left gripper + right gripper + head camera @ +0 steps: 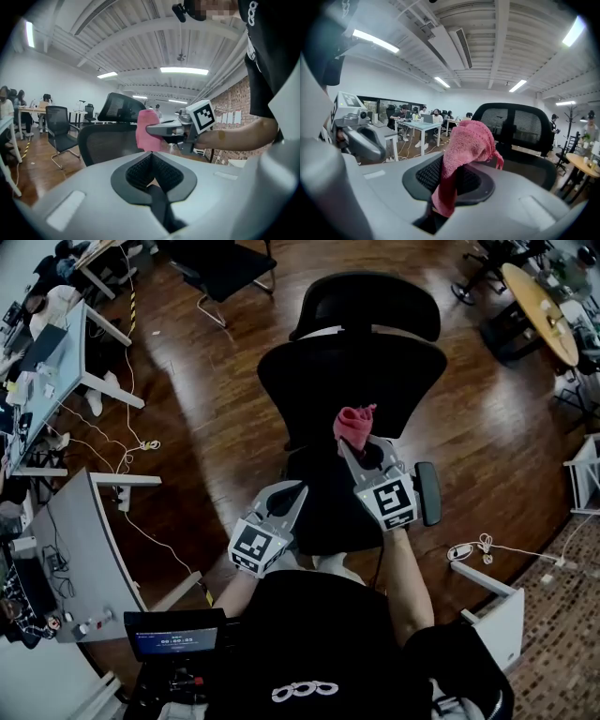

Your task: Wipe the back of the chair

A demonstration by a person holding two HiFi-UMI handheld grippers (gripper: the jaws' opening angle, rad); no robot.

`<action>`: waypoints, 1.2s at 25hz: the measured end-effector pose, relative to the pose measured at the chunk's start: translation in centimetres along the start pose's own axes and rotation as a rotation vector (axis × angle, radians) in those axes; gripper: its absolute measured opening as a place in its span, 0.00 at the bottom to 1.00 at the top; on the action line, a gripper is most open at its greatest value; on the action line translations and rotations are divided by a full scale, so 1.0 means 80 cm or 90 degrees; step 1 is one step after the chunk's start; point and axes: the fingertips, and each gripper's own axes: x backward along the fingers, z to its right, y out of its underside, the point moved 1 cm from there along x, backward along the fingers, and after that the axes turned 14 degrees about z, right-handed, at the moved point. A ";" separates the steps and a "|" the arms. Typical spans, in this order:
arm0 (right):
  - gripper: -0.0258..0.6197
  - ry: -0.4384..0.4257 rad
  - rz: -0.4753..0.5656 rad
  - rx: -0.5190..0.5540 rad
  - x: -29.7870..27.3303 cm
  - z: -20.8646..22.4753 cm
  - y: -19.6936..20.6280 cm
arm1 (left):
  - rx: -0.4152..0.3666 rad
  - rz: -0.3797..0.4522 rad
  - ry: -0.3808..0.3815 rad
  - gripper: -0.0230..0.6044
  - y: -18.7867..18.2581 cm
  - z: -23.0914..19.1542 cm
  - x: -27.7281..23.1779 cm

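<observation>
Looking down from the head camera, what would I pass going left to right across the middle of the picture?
Grey desk → left gripper → right gripper, shut on the pink cloth → chair armrest → white cable on the floor.

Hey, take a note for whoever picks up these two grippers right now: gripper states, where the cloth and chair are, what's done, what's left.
Right gripper: shut on the pink knitted cloth, which bunches up above its jaws.
Left gripper: shut, nothing in it, held low to the left of the right one.
Black mesh office chair: directly ahead, seat nearest you, backrest beyond. The cloth is up at the lower backrest; contact is not certain.
Done: cloth in hand. No sign of how much has been wiped.
Left: wipe the backrest.
</observation>
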 end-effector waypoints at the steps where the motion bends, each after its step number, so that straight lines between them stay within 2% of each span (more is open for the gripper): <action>1: 0.12 -0.008 0.005 0.005 -0.022 0.001 -0.002 | 0.003 0.000 -0.002 0.02 0.000 -0.006 0.004; 5: 0.12 -0.047 0.012 0.016 -0.116 -0.006 -0.005 | 0.017 0.001 -0.013 0.02 0.002 -0.031 0.023; 8: 0.12 -0.086 0.005 -0.004 -0.186 -0.018 0.002 | 0.024 0.000 -0.027 0.02 0.005 -0.048 0.040; 11: 0.12 -0.124 -0.016 -0.030 -0.243 -0.030 0.018 | 0.020 -0.003 -0.044 0.02 0.006 -0.063 0.051; 15: 0.12 -0.134 -0.058 -0.036 -0.289 -0.029 0.043 | 0.015 -0.001 -0.062 0.02 -0.009 -0.086 0.062; 20: 0.12 -0.100 -0.081 -0.055 -0.291 0.009 0.063 | 0.015 -0.010 -0.070 0.02 -0.007 -0.105 0.067; 30: 0.12 0.032 -0.083 -0.102 -0.210 0.153 0.094 | 0.014 -0.012 -0.028 0.02 -0.017 -0.087 0.008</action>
